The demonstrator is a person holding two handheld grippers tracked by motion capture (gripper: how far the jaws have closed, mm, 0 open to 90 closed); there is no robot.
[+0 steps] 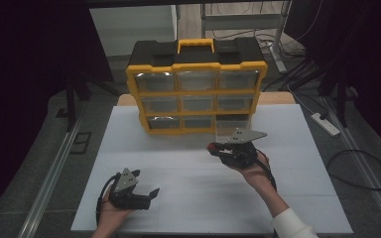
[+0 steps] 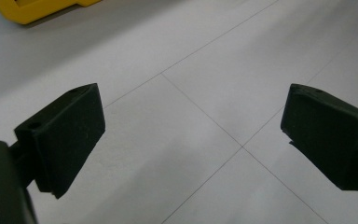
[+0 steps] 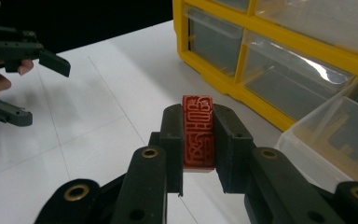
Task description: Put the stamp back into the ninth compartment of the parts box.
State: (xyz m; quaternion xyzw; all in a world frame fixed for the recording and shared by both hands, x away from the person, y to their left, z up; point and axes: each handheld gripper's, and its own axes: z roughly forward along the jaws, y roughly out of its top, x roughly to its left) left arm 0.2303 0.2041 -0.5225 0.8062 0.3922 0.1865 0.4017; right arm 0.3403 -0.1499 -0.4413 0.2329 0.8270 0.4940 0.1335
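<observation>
High view, lower left of frame: your left gripper point(image 1: 146, 194) rests low over the white table point(image 1: 188, 168), jaws spread wide and holding nothing; in the left gripper view the two black pads point(image 2: 65, 135) stand far apart with bare table surface between them, and a yellow corner of the organizer point(image 2: 32, 9) sits at the upper left. Centre of the high view, upper half: the yellow-and-black drawer organizer point(image 1: 196, 89) stands upright at the far edge of the table, clear drawers facing you. Its bottom-right drawer point(image 1: 233, 130) is pulled out. Right of centre, just in front of that drawer: your right gripper point(image 1: 216, 148), jaws closed on a red carved stamp block point(image 3: 198, 132). In the right gripper view the stamp sits upright between the jaws at frame centre, carved face toward the camera, open drawer at lower right
</observation>
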